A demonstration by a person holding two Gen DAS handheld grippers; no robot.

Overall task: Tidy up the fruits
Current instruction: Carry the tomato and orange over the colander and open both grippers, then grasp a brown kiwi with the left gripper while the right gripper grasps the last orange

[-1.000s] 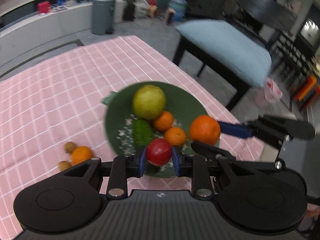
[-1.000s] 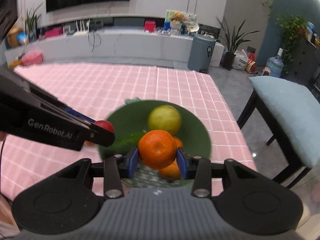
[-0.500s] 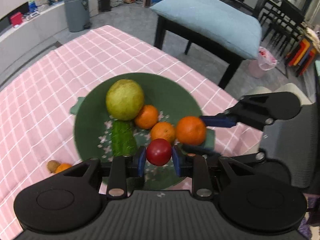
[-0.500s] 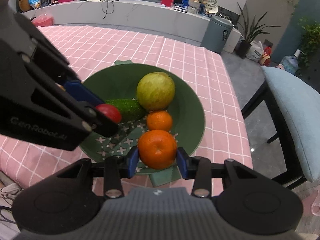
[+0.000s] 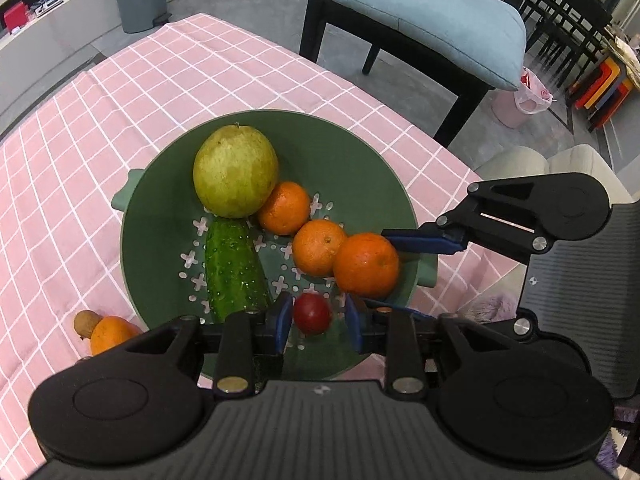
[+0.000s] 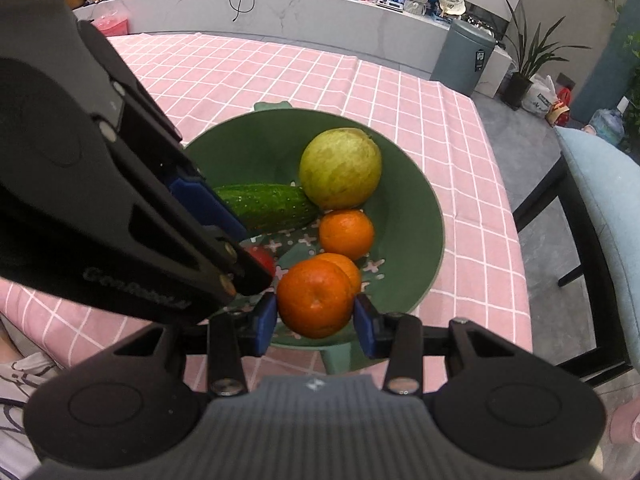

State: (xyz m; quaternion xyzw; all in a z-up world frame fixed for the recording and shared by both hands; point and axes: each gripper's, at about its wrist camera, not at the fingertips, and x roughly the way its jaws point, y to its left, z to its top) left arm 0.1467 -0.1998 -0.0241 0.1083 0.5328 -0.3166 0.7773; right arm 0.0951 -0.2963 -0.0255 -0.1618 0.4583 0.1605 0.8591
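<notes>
Between the parted fingers of the left gripper (image 5: pixel 315 322) lay a red fruit (image 5: pixel 312 313) in the green bowl (image 5: pixel 360 152), while the right gripper (image 6: pixel 315 322) clamped an orange (image 6: pixel 315 298) over it; best release: low, gently, beside the others.

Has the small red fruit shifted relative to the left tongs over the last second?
Yes. The red fruit now sits free between the opened left tongs, over the green bowl.

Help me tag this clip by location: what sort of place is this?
Most likely a home living and dining area: a table under a pink checked tablecloth, a cushioned chair beside it, and a long low counter with a pedal bin and houseplant.
</notes>
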